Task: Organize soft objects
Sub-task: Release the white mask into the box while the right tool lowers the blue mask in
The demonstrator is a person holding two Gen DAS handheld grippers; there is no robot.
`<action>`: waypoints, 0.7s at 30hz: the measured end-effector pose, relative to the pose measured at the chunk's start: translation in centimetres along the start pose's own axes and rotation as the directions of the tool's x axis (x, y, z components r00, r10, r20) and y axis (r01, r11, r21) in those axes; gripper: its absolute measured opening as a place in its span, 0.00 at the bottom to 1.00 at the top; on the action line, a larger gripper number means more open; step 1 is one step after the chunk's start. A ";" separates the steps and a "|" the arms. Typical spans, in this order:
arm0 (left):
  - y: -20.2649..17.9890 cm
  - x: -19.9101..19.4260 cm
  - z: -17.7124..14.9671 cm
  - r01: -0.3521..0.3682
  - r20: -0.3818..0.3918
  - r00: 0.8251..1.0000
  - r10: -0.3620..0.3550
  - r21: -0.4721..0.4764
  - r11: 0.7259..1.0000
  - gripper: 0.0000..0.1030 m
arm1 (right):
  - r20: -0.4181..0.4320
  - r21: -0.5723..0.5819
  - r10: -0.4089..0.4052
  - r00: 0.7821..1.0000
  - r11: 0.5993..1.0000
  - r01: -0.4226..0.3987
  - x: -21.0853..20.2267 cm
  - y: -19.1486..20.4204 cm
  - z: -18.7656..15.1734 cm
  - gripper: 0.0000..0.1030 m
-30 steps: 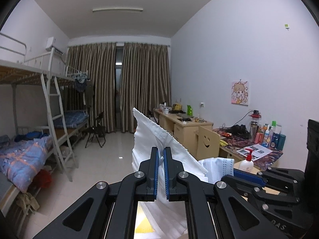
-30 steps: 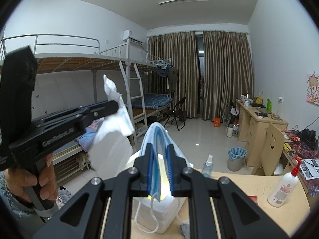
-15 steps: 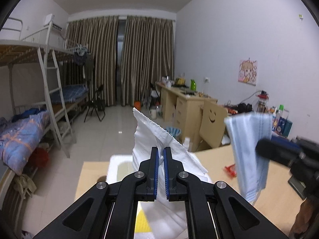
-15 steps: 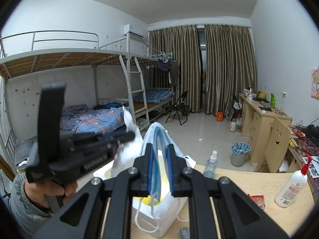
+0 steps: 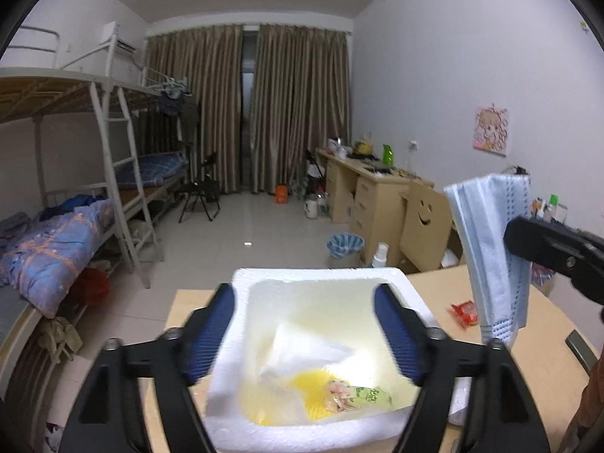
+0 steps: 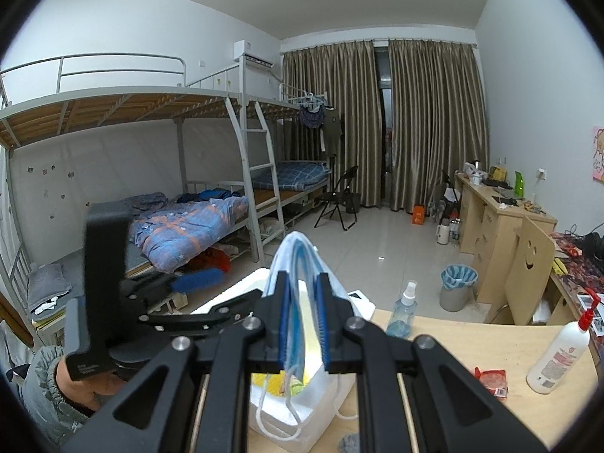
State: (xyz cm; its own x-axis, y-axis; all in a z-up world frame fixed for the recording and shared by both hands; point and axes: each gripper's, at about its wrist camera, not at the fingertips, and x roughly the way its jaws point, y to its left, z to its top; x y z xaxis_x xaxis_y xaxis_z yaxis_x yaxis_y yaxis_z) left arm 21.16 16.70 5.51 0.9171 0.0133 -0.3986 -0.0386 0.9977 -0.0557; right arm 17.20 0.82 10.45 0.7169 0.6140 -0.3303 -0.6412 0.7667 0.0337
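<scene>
Right wrist view: right gripper [image 6: 304, 324] jaws pinch the face mask [image 6: 298, 275]; foam box [image 6: 241, 294] sits at 6 o'clock, left gripper [image 5: 307, 332] jaws opening, nothing between them.

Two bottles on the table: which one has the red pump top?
The white bottle at the table's right edge; its pump is red. The other, the clear bluish spray bottle beside the foam box, has a white nozzle.
</scene>
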 end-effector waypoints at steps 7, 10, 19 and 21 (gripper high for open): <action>1.0 -3.6 0.0 -0.024 0.095 0.995 0.028 -0.039 0.999 1.00 | 0.000 -0.004 0.008 1.000 1.000 -0.008 0.6 0.2 0.6 0.16; 1.5 -5.0 0.0 -0.036 0.112 0.993 0.040 -0.030 0.999 1.00 | -0.002 -0.006 0.015 1.000 1.000 -0.015 1.0 0.3 0.7 0.16; 3.4 -7.7 -1.0 -0.074 0.127 0.989 0.078 -0.032 0.997 1.00 | -0.029 -0.004 0.034 0.999 0.999 -0.034 3.6 0.8 0.8 0.16; 3.9 -8.0 -1.3 -0.077 0.126 0.989 0.081 -0.038 0.996 1.00 | -0.036 -0.006 0.036 0.999 0.999 -0.036 4.1 0.7 0.6 0.16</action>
State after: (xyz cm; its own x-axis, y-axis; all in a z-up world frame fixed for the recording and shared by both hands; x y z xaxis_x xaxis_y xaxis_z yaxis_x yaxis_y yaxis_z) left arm 13.20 20.40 7.32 0.9535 0.1026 -0.2833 -0.1242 0.9905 -0.0593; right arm 19.82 4.02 9.70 0.6830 0.6341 -0.3627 -0.6683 0.7428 0.0401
